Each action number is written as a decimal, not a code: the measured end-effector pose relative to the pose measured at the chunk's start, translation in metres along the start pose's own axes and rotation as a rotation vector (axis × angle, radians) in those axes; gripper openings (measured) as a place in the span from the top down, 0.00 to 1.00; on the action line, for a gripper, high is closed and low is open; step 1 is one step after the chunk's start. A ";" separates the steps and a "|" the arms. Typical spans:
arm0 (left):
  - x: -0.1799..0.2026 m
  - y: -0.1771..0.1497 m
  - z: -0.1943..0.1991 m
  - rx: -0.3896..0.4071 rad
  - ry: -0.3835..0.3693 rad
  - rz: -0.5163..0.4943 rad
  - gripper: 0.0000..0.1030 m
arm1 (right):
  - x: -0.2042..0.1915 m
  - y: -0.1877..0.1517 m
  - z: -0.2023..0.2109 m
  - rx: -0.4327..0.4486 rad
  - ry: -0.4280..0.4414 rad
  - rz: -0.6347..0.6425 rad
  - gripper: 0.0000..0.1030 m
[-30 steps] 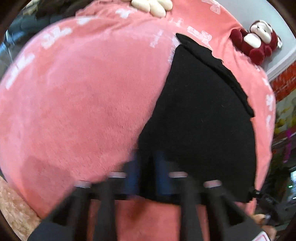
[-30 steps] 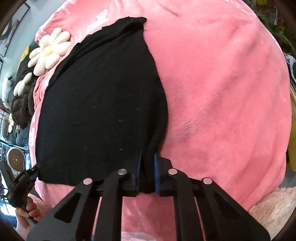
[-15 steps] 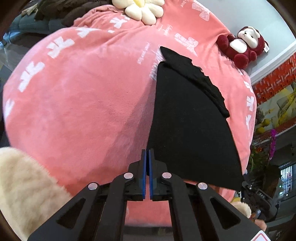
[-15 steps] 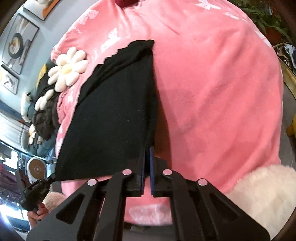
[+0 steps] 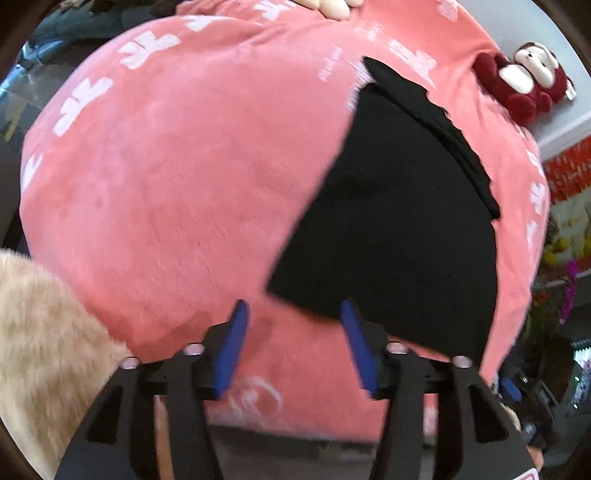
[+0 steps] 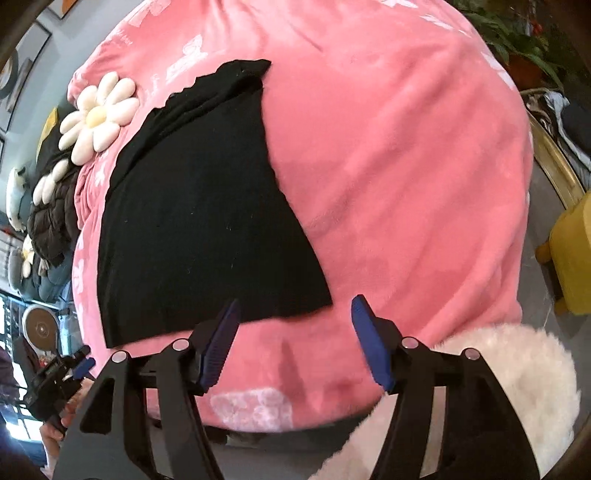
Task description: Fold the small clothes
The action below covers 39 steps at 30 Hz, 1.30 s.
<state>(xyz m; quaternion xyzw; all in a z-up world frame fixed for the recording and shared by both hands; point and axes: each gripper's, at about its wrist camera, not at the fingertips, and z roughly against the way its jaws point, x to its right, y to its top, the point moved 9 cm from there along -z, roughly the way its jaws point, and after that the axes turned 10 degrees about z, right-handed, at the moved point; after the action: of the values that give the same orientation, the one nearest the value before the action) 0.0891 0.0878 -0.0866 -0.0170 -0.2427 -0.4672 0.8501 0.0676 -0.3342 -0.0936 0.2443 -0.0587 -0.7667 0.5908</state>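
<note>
Daisy cushion [image 5: 334, 7] cut off by top edge, left-wrist view.

Both tools [image 5: 293, 314] [image 6: 295, 310] now off garment [image 5: 399, 236]

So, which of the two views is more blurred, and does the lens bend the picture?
Left wrist view: motion blur smears the black garment edge and the left gripper. Right wrist view: sharper, the garment outline is crisp, the right gripper only slightly soft. Both views: fisheye bulges the pink blanket into a dome.
</note>
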 end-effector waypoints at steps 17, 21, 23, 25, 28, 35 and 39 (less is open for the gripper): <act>0.009 0.015 -0.048 -0.154 -0.194 0.053 0.97 | -0.038 0.010 -0.046 -0.025 0.097 0.094 0.93; 0.011 0.020 -0.019 -0.119 -0.215 0.058 0.97 | -0.034 0.013 -0.006 0.042 0.168 0.044 0.93; 0.012 0.021 0.001 -0.109 -0.244 0.060 0.97 | -0.032 0.014 0.018 0.077 0.204 0.031 0.93; 0.014 0.023 0.022 -0.098 -0.283 0.057 0.97 | -0.030 0.015 0.039 0.109 0.234 0.030 0.93; 0.010 0.017 0.054 -0.077 -0.306 0.034 0.97 | -0.030 0.010 0.065 0.139 0.258 0.027 0.93; 0.003 -0.032 0.100 -0.122 -0.258 -0.060 0.97 | -0.021 -0.047 0.094 0.097 0.231 0.073 0.94; -0.006 -0.061 0.119 -0.134 -0.226 -0.101 0.97 | -0.018 -0.079 0.111 0.071 0.217 0.095 0.93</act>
<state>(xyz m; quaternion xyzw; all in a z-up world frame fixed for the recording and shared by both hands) -0.0105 0.0888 0.0036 -0.1141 -0.3056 -0.5198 0.7896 -0.0477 -0.3165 -0.0214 0.3436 -0.0332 -0.7045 0.6201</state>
